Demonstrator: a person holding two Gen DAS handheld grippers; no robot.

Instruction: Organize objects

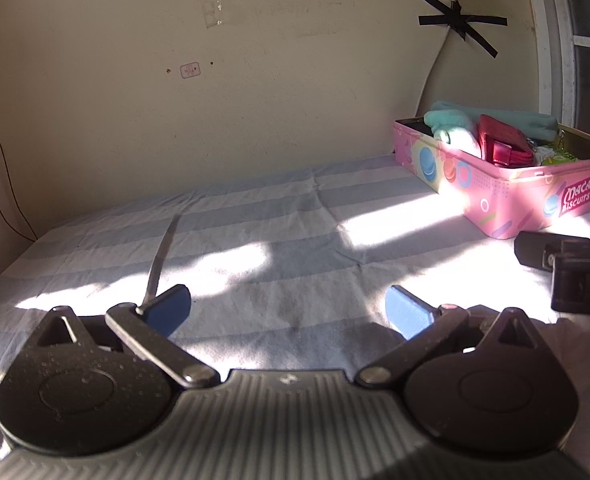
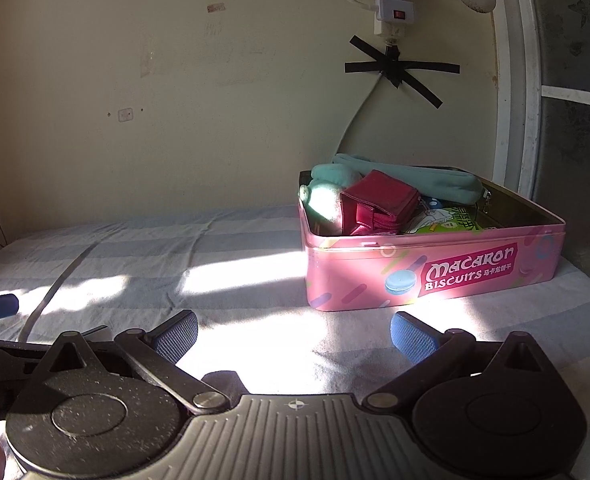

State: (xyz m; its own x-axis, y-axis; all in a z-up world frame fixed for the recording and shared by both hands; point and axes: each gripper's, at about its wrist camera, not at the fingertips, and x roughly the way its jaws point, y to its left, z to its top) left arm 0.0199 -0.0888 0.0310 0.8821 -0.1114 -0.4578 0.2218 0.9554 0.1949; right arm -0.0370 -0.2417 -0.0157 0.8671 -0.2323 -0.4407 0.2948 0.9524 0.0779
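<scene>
A pink macaron biscuit tin (image 2: 435, 268) stands open on the striped cloth against the wall, at the right in both views (image 1: 507, 196). Inside it lie a teal pouch (image 2: 423, 184), a dark red wallet (image 2: 379, 204), a pale green soft item (image 2: 325, 204) and a green printed packet (image 2: 455, 220). My right gripper (image 2: 295, 338) is open and empty, low over the cloth just in front of the tin. My left gripper (image 1: 289, 312) is open and empty too, to the left of the tin. A thin metal strip (image 1: 161, 260) lies on the cloth by its left finger.
The blue-and-white striped cloth (image 1: 279, 216) covers the surface up to a beige wall. A taped cable (image 2: 395, 68) and power strip (image 2: 391, 4) hang on the wall above the tin. A window frame (image 2: 523, 80) rises at the right. The right gripper's black body (image 1: 575, 276) shows at the left view's edge.
</scene>
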